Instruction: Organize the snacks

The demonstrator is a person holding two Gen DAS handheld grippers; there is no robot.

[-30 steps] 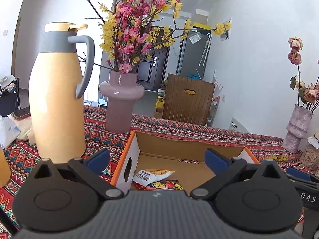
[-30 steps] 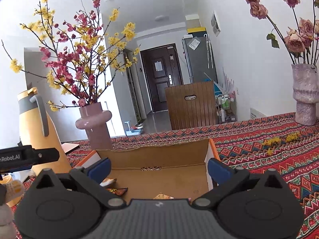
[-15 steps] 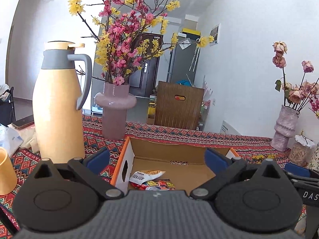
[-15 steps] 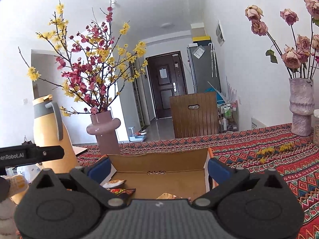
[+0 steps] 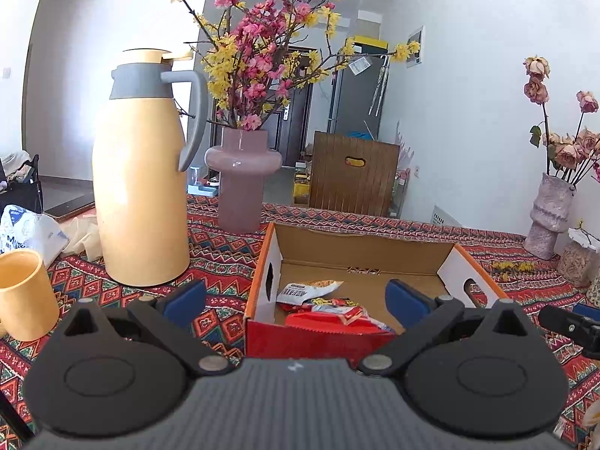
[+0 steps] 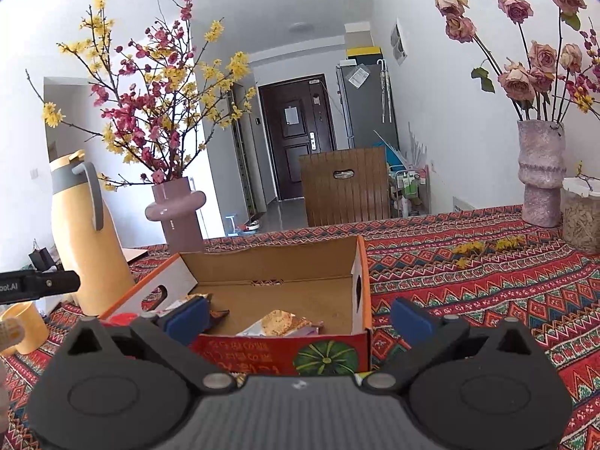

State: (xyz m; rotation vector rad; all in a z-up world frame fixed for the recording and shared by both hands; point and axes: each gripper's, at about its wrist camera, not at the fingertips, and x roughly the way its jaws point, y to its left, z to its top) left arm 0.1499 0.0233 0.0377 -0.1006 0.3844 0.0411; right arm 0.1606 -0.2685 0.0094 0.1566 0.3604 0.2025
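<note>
Left gripper: the left gripper [image 5: 294,300] hangs in front of the cardboard box [image 5: 352,242], fingers spread wide, nothing between them.
Right gripper: the right gripper [image 6: 300,313] faces the same box from its right side, fingers likewise apart and empty.
Snacks: several snack packets lie in the box's near half; a white and orange packet [image 5: 307,288] and a red packet [image 5: 337,315] toward the left wall, a pale packet [image 6: 279,323] near the front wall.
Handling: the packets look light, soft and crinkly, with slick film; contents are probably brittle, so a gentle pinch at a sealed edge seems wiser than squeezing the middle.
Surroundings: a yellow thermos jug [image 5: 140,183] and a mauve vase [image 5: 242,180] stand on the patterned table [image 6: 487,281], left of the box.
Risk: overlapping packets may lift together.
</note>
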